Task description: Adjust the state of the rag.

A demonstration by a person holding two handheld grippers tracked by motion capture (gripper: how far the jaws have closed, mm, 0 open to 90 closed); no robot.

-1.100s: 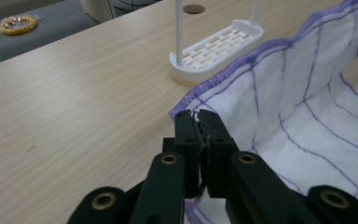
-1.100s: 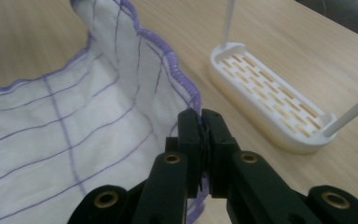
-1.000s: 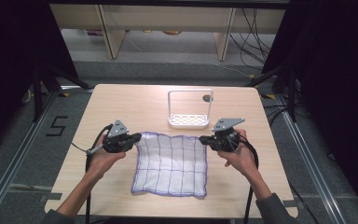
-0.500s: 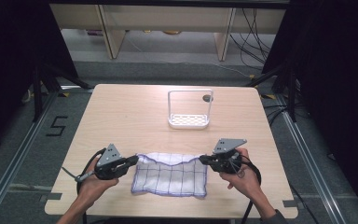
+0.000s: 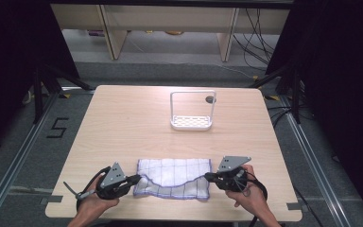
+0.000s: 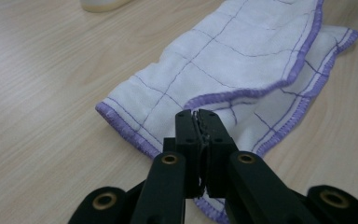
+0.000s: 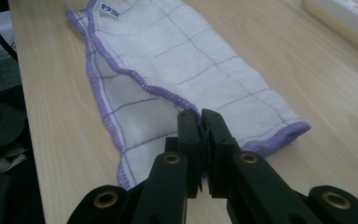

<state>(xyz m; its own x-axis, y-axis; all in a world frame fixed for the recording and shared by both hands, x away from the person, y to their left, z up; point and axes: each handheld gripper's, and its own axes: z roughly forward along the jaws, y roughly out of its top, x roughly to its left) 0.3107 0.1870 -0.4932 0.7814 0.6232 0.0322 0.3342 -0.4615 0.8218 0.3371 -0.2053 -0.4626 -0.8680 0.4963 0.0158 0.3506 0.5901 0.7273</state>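
Now the cloth (image 5: 174, 178) lies folded in half — earlier it was spread flat — with the left gripper (image 5: 133, 180) and right gripper (image 5: 209, 177) each clamped on a corner, nearer the table's (image 5: 123, 123) front edge.

folded cloth (image 5: 175, 178) on table (image 5: 123, 118), rack (image 5: 192, 111) well behind it

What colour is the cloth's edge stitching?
Purple, on a white cloth with thin purple grid lines; clearest in the left gripper view.

One cloth (image 5: 175, 177), one rack (image 5: 192, 122), two claws (image 5: 135, 179).
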